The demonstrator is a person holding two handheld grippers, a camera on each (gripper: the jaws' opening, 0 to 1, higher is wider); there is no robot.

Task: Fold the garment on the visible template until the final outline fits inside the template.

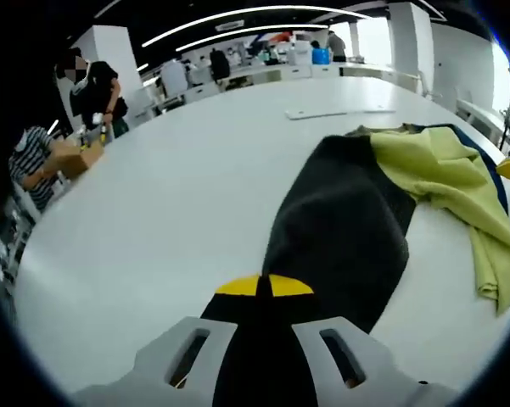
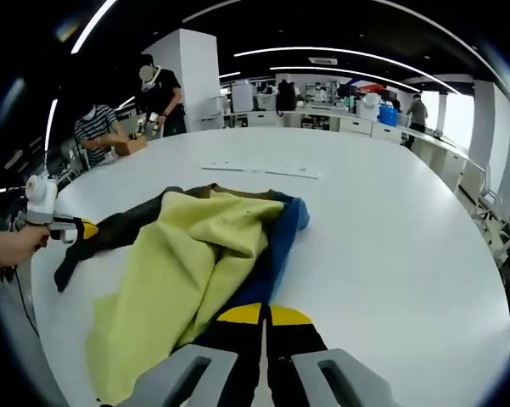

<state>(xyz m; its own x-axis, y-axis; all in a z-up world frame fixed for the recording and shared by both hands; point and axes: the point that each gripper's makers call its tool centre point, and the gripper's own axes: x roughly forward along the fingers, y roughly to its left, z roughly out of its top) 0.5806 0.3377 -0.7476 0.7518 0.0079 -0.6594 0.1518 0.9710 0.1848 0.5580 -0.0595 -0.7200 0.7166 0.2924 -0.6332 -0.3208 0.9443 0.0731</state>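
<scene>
Left tool (image 1: 263,287) clamped on a black sleeve (image 1: 344,229); right tool (image 2: 263,315) pinching the dark hem of the yellow, blue and black garment (image 2: 195,254), sprawled unfolded across a white desk (image 2: 390,246).

Garment colours on a white table

The garment (image 2: 204,254) is yellow-green, black and blue; the table (image 2: 390,237) white; both grippers' 2 jaw tips yellow; a far person's shirt (image 2: 96,125) looks striped, possibly black-and-white.

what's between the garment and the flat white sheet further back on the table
Bare white table. In the right gripper view nothing lies between the garment and the white sheet; the left gripper view agrees.
</scene>
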